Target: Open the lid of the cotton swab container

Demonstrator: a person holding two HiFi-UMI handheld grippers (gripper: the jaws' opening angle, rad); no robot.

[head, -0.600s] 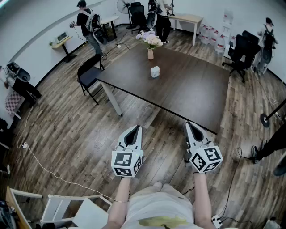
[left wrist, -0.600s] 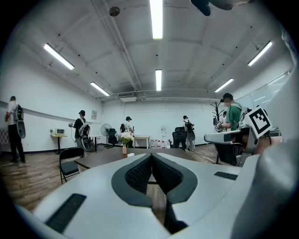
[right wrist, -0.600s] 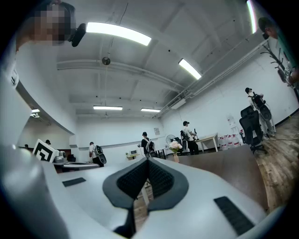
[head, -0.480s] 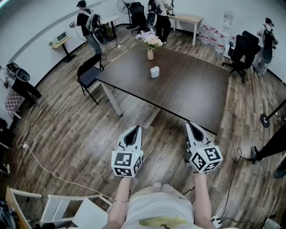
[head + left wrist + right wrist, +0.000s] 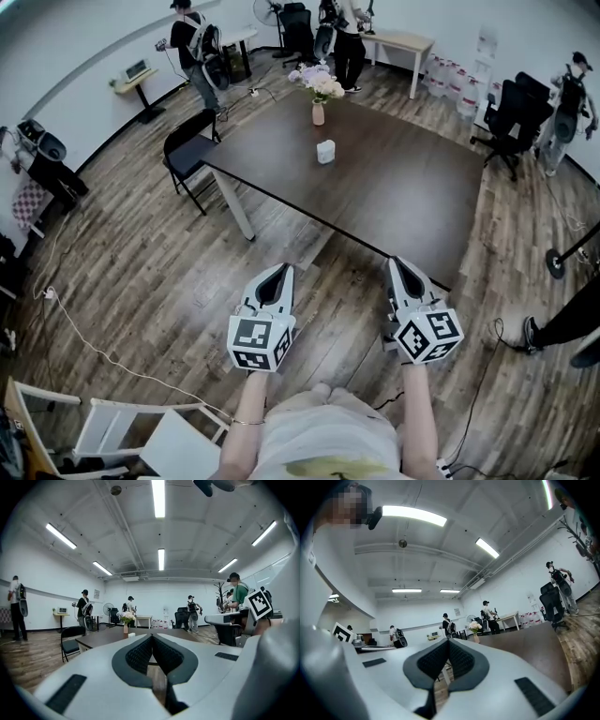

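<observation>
The cotton swab container [image 5: 325,151] is a small white box standing on the far part of the dark table [image 5: 394,197], just in front of a vase of flowers [image 5: 318,98]. It stands with its lid down. In the left gripper view the container [image 5: 131,634] shows small and far off, beside the vase [image 5: 125,629]. Both grippers hover over the wooden floor, short of the table's near edge. My left gripper [image 5: 280,271] [image 5: 152,637] is shut and empty. My right gripper [image 5: 397,262] [image 5: 448,641] is shut and empty too, with only the flowers [image 5: 475,626] visible beyond it.
A black folding chair [image 5: 187,150] stands at the table's left end. Black office chairs [image 5: 511,117] stand at the right. Several people stand at the back and right. A white cable [image 5: 94,352] runs over the floor at left, near a white chair frame [image 5: 122,436].
The head view has shifted a little, so the room sits slightly differently in the picture. Both grippers stay shut, side by side in front of the body.
</observation>
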